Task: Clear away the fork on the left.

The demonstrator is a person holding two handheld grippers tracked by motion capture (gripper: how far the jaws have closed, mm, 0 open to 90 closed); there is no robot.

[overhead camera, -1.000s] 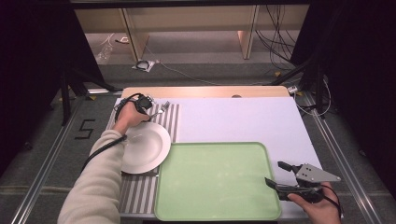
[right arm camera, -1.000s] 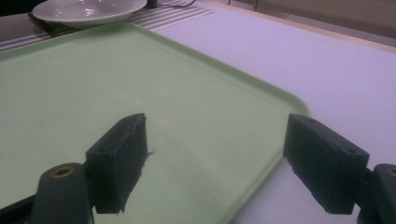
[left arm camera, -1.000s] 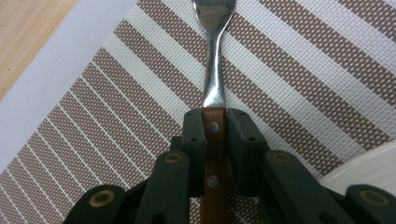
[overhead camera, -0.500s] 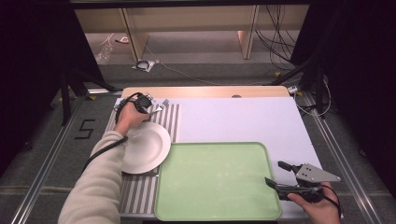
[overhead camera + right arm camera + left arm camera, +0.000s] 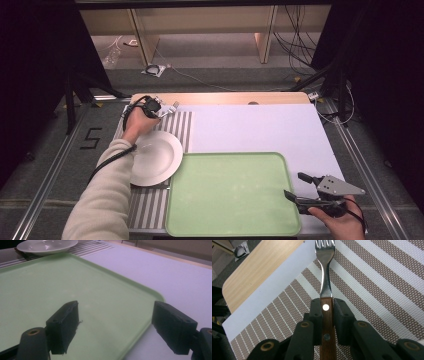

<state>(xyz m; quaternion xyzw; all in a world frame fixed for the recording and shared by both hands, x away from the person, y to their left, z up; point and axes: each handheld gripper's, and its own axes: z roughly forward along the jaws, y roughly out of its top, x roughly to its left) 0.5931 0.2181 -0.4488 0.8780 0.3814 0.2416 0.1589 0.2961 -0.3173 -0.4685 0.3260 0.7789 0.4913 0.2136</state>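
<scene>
Green plastic tray (image 5: 230, 195) lies flat at the near middle of the white-covered table (image 5: 260, 127), a round white plate (image 5: 155, 157) just beside its left corner on a brown-and-white striped placemat (image 5: 372, 272). Beyond the plate, the left gripper (image 5: 327, 306) is clamped on a wooden-handled steel fork (image 5: 325, 272), tines pointing straight out past the jaws. The right gripper (image 5: 115, 327) is spread wide, holding nothing, at the tray's right corner.

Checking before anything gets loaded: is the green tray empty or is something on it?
Empty. The green tray shows bare surface in the high view, and the right gripper, jaws open, hovers at its corner.
</scene>
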